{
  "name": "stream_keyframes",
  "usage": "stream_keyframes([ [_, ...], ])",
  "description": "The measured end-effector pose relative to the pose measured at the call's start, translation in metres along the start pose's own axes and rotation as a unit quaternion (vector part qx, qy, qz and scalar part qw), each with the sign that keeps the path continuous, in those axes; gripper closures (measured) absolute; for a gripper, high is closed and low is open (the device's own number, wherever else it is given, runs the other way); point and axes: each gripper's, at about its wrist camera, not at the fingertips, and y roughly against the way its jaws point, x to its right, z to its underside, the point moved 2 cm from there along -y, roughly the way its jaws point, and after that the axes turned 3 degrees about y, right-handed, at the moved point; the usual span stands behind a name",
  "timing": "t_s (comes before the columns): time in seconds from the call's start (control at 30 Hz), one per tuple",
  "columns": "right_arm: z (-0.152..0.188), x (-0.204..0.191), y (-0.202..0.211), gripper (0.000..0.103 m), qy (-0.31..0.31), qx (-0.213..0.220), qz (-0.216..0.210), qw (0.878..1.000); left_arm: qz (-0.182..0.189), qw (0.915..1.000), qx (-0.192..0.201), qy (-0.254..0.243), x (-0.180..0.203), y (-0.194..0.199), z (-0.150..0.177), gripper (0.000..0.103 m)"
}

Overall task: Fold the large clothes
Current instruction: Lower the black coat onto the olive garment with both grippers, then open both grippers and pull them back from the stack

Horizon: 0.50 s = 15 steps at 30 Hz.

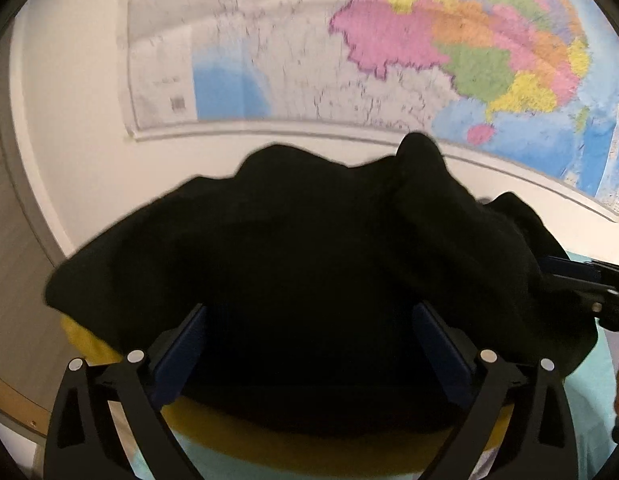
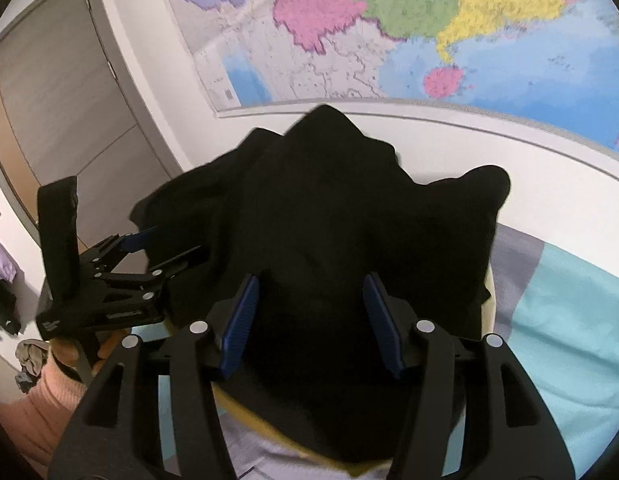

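A large black garment [image 1: 309,264] lies bunched in a heap on a yellow cloth [image 1: 309,444] on the bed; it also shows in the right wrist view [image 2: 329,240]. My left gripper [image 1: 309,320] is open, its blue pads spread wide, with the black fabric lying between and over them. My right gripper [image 2: 311,300] is open too, its blue pads on either side of the heap. In the right wrist view the left gripper [image 2: 165,248] reaches into the garment's left edge. The fingertips of both are hidden under fabric.
A bedsheet with teal [image 2: 569,320] and grey bands lies under the cloths. A big coloured wall map [image 1: 389,40] hangs on the white wall behind the bed. A grey door [image 2: 57,100] stands at the left, with clothes [image 2: 29,360] piled near it.
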Motion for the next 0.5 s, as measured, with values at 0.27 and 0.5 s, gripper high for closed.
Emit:
stream_keyframes([
  [0.27, 0.028, -0.031, 0.024, 0.032, 0.048, 0.033, 0.036, 0.998, -0.014, 0.9995, 0.024, 0.012, 0.011, 0.037, 0.028, 0.007],
  [0.5, 0.053, -0.055, 0.041, 0.010, 0.068, 0.062, 0.060, 0.994, -0.029, 0.9987, 0.015, 0.039, 0.019, 0.056, 0.055, 0.007],
])
